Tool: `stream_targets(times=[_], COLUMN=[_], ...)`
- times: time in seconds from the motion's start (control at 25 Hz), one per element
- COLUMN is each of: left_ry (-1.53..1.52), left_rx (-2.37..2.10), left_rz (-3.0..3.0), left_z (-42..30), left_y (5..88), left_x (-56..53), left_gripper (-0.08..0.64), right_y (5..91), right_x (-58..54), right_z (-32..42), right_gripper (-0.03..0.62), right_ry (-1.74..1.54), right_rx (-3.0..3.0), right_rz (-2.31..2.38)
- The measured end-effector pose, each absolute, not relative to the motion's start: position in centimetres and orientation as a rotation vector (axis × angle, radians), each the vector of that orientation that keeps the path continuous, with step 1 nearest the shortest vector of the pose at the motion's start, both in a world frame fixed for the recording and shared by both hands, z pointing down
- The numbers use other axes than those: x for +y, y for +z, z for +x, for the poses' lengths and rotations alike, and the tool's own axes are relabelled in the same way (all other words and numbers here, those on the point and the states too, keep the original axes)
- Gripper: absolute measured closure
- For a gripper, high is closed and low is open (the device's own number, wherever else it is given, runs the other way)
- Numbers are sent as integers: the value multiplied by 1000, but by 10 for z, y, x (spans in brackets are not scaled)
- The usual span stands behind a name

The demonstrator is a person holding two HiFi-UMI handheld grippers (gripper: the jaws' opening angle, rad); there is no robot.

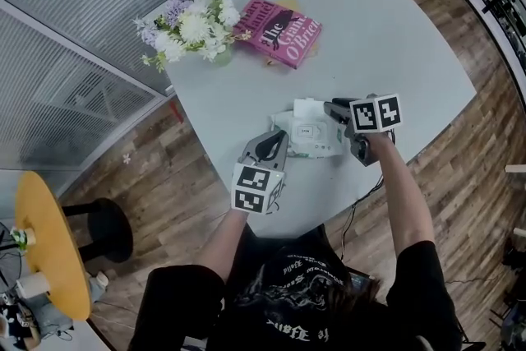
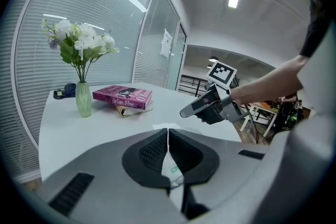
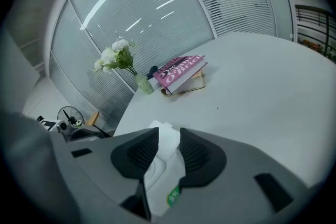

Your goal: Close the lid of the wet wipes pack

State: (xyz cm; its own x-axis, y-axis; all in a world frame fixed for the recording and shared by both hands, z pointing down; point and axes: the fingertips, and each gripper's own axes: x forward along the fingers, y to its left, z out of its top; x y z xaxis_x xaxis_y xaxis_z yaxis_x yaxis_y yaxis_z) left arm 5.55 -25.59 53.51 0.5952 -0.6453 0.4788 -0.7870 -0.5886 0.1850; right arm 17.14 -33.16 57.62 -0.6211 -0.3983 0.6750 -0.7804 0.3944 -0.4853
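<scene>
**Pack of wet wipes (image 1: 314, 136), lid not yet down**

It lies at the near edge of the tabletop (image 1: 394, 37). The left gripper (image 1: 271, 145) is clenched and empty, just left of it. The right gripper (image 1: 335, 108) is released, its jaws spread over the right end without pinching. The pouch is probably light, soft and prone to slide. The stiffer lid (image 1: 308, 107) seems lifted at the far side. Best bet: pin the body and press the lid's free edge.

The left tongs (image 2: 168, 132) sit closed over the wet wipes pack (image 2: 170, 166), the right tongs (image 2: 188, 110) hovering ahead.
</scene>
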Motion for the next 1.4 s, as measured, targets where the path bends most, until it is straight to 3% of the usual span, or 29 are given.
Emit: stream_targets(times=[0.52, 0.76, 1.4], left_ry=[679, 693, 698], left_rx=[-1113, -1110, -1088], left_rz=[2344, 2302, 2247], left_z=[56, 54, 57], left_y=[586, 599, 611], left_x=[-267, -263, -264], left_gripper=[552, 552, 552], right_y=[619, 617, 577], right_x=[-343, -345, -339], right_z=[164, 160, 159], right_gripper=[487, 543, 581], right_ry=[1246, 1223, 1119], right_rx=[-2123, -2166, -2333], right_rz=[768, 718, 729])
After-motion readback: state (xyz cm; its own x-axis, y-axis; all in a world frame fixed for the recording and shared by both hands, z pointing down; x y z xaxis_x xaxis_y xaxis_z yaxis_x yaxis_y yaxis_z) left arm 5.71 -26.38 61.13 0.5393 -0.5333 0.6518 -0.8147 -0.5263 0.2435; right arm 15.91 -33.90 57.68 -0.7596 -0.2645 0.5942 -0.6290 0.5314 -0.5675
